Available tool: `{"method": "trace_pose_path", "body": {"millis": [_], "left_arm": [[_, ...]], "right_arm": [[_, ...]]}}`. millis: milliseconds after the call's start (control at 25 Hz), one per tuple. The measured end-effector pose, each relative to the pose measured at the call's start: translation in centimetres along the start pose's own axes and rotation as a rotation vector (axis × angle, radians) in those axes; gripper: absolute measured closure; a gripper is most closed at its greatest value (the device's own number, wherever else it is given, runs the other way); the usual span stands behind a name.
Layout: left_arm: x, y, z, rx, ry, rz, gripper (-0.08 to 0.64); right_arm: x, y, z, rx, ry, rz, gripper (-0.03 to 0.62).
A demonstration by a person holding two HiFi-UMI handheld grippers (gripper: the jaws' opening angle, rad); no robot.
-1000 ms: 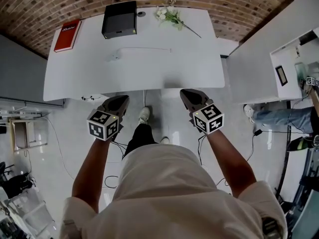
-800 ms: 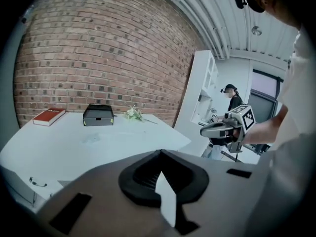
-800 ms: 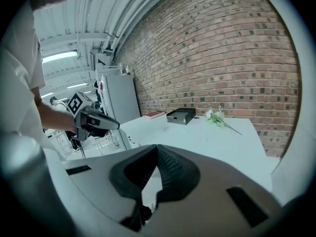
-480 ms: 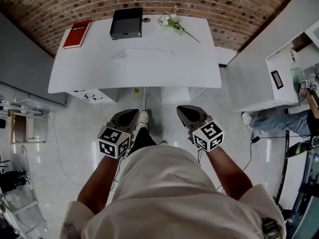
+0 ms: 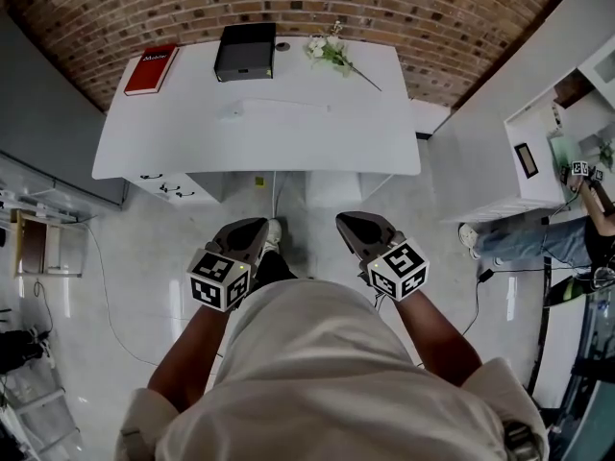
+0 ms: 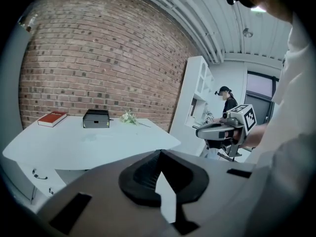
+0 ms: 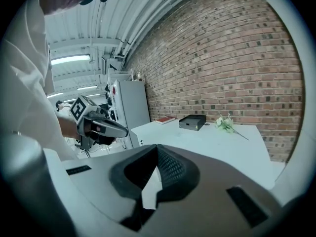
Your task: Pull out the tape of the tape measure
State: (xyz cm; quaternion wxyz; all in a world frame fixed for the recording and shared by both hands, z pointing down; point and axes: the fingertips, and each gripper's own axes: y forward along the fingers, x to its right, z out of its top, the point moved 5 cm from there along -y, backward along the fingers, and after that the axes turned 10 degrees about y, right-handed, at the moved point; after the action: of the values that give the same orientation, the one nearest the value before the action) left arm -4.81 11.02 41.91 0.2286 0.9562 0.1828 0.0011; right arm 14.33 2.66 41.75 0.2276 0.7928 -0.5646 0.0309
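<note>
Ahead, white table (image 5: 384,152) stood against brick wall (image 5: 432,17); glossy pale floor (image 5: 144,248) lay before it. Red book (image 5: 151,69), black box (image 5: 246,51), flower sprig (image 5: 332,51) lined far edge. Tape measure (image 5: 233,113), pale and faint, lay mid-table. Second person (image 5: 538,238) stood at right. Left gripper (image 5: 250,229) and right gripper (image 5: 350,223) hung over floor, well apart from tape measure, jaws closed together, holding nothing.

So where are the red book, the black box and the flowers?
red book (image 5: 151,69), head view, middle of its cover.
black box (image 5: 245,51), head view, middle of its top.
flowers (image 5: 324,49), head view, the white blooms.
</note>
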Motion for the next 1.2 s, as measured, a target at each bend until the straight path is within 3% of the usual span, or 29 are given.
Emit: {"method": "trace_pose_path", "body": {"millis": [1200], "left_arm": [[-0.2, 1.1, -0.8, -0.040, 0.021, -0.036, 0.565]], "right_arm": [[0.0, 0.4, 0.2, 0.007, 0.014, -0.006, 0.589]]}}
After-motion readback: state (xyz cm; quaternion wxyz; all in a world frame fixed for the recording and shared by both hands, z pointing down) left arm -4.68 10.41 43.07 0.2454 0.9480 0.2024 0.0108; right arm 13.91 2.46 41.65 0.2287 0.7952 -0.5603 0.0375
